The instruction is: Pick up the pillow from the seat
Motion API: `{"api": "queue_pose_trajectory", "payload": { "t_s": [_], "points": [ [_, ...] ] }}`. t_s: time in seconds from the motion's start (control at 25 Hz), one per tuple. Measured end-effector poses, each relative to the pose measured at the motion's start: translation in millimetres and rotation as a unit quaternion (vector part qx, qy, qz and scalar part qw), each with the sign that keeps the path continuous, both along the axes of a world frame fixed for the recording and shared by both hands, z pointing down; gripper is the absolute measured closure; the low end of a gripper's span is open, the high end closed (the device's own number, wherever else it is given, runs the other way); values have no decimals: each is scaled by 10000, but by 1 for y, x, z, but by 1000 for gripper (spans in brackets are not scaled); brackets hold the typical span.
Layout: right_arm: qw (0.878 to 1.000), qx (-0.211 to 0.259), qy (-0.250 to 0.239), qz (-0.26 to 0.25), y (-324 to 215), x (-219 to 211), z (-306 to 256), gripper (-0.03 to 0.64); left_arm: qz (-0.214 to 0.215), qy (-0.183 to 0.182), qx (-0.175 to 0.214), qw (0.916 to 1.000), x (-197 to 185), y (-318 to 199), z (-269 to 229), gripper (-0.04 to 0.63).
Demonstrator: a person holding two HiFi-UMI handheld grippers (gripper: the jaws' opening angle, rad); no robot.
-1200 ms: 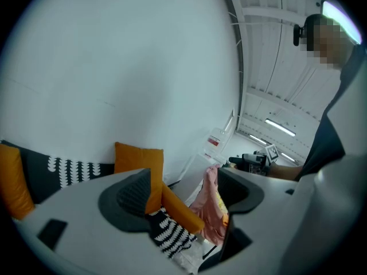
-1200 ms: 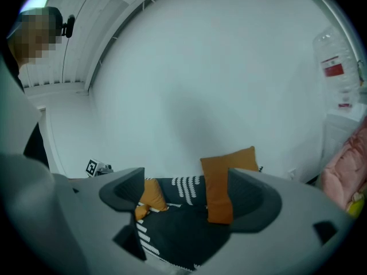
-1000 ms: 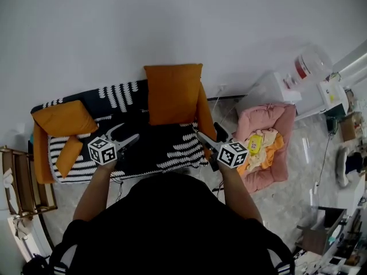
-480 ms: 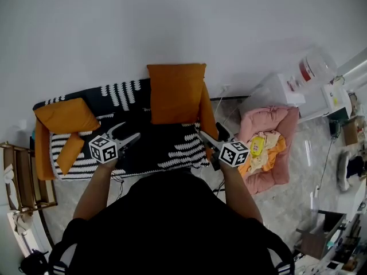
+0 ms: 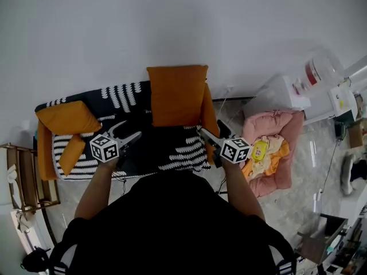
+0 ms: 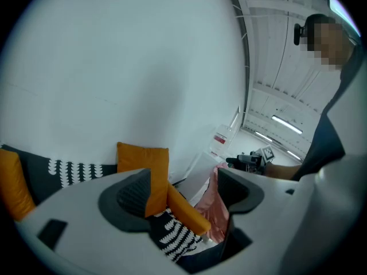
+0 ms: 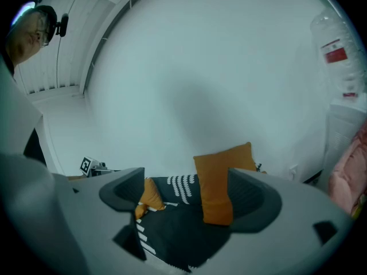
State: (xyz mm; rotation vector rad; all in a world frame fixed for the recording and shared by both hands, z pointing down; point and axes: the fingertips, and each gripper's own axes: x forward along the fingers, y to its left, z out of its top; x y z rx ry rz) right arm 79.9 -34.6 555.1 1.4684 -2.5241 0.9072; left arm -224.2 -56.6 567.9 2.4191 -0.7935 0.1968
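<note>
An orange pillow [image 5: 175, 94] stands upright against the back of a sofa seat [image 5: 155, 148] with a black-and-white cover. It also shows in the left gripper view as the pillow [image 6: 143, 159] and in the right gripper view as the pillow [image 7: 221, 176]. A second orange pillow [image 5: 64, 118] leans at the sofa's left end. My left gripper [image 5: 127, 132] hovers open over the seat's front, short of the pillow. My right gripper [image 5: 205, 136] is open near the sofa's right orange armrest [image 5: 207, 116]. Nothing is between either pair of jaws.
A pink pet bed [image 5: 269, 148] holding yellow and orange items lies on the floor right of the sofa. A white water dispenser [image 5: 312, 73] stands behind it. A wooden rack [image 5: 23, 176] is at the far left, and a white wall backs the sofa.
The head view has shifted slightly. Both grippers stay open at about the same spots in front of the sofa, and the pillow has not moved.
</note>
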Motion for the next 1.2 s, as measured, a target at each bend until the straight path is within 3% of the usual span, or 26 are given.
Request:
{"api": "queue_pose_trajectory", "payload": {
  "t_s": [1.2],
  "points": [
    [9968,-767,48,-211,-119,62,69,178,-276,-121,-624,9976,61,-111,57,225]
  ]
}}
